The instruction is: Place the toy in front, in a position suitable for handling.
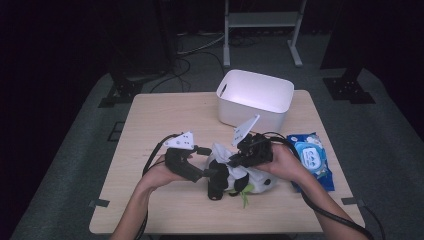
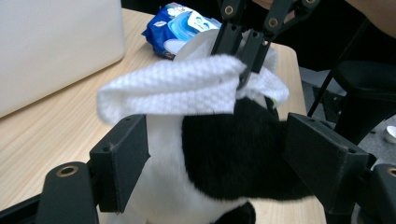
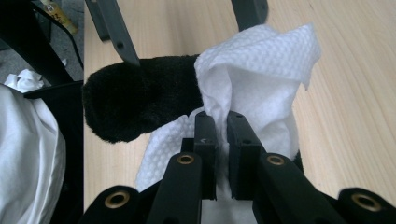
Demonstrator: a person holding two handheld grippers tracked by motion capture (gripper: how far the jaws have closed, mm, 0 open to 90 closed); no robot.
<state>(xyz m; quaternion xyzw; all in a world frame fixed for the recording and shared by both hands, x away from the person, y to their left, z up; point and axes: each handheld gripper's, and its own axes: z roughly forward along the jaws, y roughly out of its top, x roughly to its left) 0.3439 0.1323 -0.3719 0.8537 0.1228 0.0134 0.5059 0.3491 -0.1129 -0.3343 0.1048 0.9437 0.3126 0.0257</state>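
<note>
**Wiping the plush panda with a wet wipe**

I take the plush panda point(image 1: 235, 179) as my landmark; it lies on the desk point(image 1: 150, 115) just in front of me, black and white, with a green leaf at its near side. My right gripper point(image 3: 221, 140) comes in over the panda from its right, fingers point(image 3: 205, 140) together and clamped on a white wet wipe point(image 3: 261, 70), which drapes over the panda's black limb. In the left gripper view the same wipe point(image 2: 173, 86) hangs in a folded band across the top of the toy, pinched at one end by the right gripper.

My left gripper point(image 2: 224, 158) sits at the panda's left, its fingers point(image 2: 123, 158) apart on either side of the toy's body point(image 2: 233, 154). The left finger lies against the white fur, the right one looks just beside the black fur; I judge this a loose brace rather than a firm grip.

The white bin point(image 1: 256, 97) stands behind the panda, and the blue pack of wipes point(image 1: 311, 157) lies to the panda's right, near my right hand point(image 1: 285, 165).

To do this step well, I want the left fingers snug enough that the toy cannot slide when I drag the wipe. I should keep the wipe flat against the fur instead of bunched, stroke with short passes along the limb, and hold the pinch steady so the cloth does not slip out.
</note>
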